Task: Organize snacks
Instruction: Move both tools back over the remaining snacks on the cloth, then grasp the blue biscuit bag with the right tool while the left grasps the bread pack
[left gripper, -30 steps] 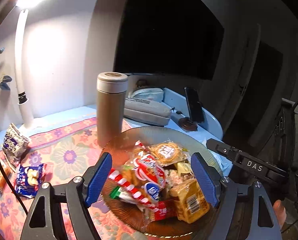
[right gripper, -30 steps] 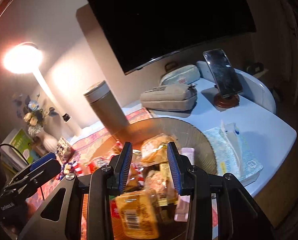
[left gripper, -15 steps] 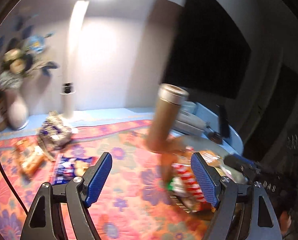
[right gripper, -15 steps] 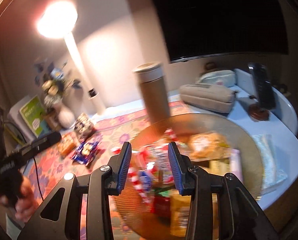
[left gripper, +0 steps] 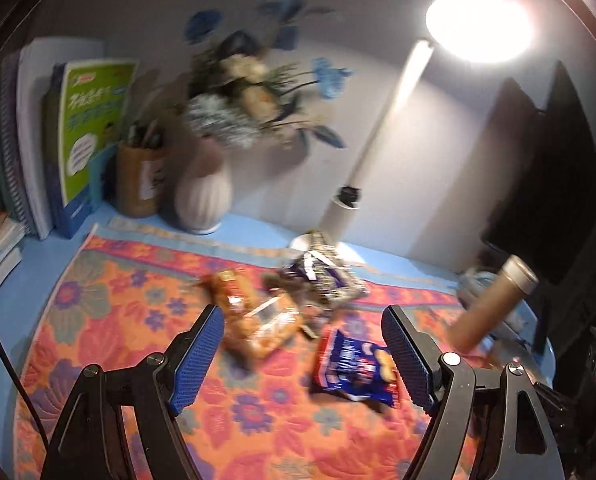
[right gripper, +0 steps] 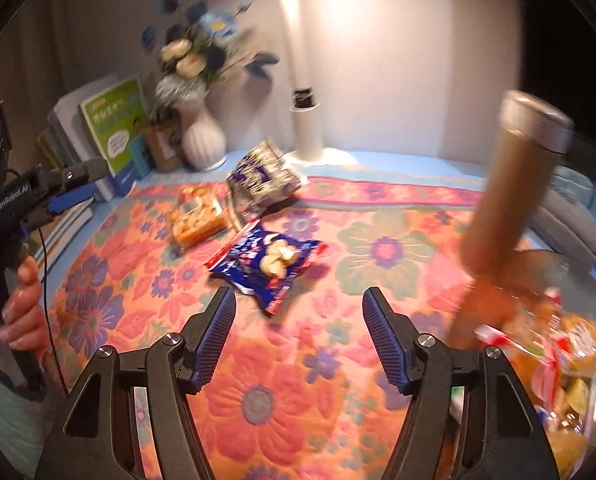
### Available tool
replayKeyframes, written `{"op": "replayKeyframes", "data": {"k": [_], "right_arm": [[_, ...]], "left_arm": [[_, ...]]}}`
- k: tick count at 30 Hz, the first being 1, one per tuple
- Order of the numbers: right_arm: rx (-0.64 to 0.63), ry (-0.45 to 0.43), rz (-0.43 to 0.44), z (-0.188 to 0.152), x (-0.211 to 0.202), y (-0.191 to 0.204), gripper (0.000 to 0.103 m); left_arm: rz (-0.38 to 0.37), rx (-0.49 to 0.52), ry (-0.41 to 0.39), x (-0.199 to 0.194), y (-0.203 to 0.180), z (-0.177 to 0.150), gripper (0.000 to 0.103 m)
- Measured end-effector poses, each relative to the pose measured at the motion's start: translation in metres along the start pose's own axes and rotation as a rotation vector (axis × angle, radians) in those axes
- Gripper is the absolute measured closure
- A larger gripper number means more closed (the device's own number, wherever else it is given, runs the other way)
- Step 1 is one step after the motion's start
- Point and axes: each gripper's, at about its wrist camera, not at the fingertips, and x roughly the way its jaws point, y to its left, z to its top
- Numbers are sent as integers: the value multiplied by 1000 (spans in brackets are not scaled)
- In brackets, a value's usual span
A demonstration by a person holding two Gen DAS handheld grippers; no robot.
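Note:
Three loose snack packets lie on the floral cloth (right gripper: 298,380): a blue one (left gripper: 354,368) (right gripper: 266,260), an orange one (left gripper: 258,320) (right gripper: 196,216) and a dark silver-purple one (left gripper: 322,276) (right gripper: 262,176). My left gripper (left gripper: 302,314) hangs open above the orange and blue packets, nothing between its fingers. It also shows at the left of the right wrist view as the left gripper (right gripper: 70,188), held by a hand (right gripper: 22,304). My right gripper (right gripper: 299,292) hovers just short of the blue packet, its jaws opening and empty. A glass bowl (right gripper: 554,256) of snacks sits at the far right.
A tan thermos (right gripper: 514,188) (left gripper: 494,304) stands beside the bowl. At the back are a white vase of flowers (right gripper: 204,140), a pen holder (left gripper: 138,184), standing books (left gripper: 86,140), a white lamp post (right gripper: 304,120) and a dark screen (left gripper: 550,184).
Both views have swung left, from the snack bowl to the loose packets on the cloth. The right jaws have spread much wider. The left jaws kept their width.

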Motion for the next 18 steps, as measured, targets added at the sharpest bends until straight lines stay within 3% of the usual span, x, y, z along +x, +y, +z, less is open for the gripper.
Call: {"op": "replayKeyframes", "data": {"k": [5, 11, 18], "right_arm": [[-15, 75, 54, 25, 53, 19, 38], [-25, 109, 91, 57, 112, 22, 37], [33, 216, 222, 63, 163, 3, 35]], "left_arm": [[34, -76, 111, 46, 33, 2, 24], [74, -106, 232, 111, 24, -9, 24], [83, -82, 249, 151, 22, -22, 24]]}}
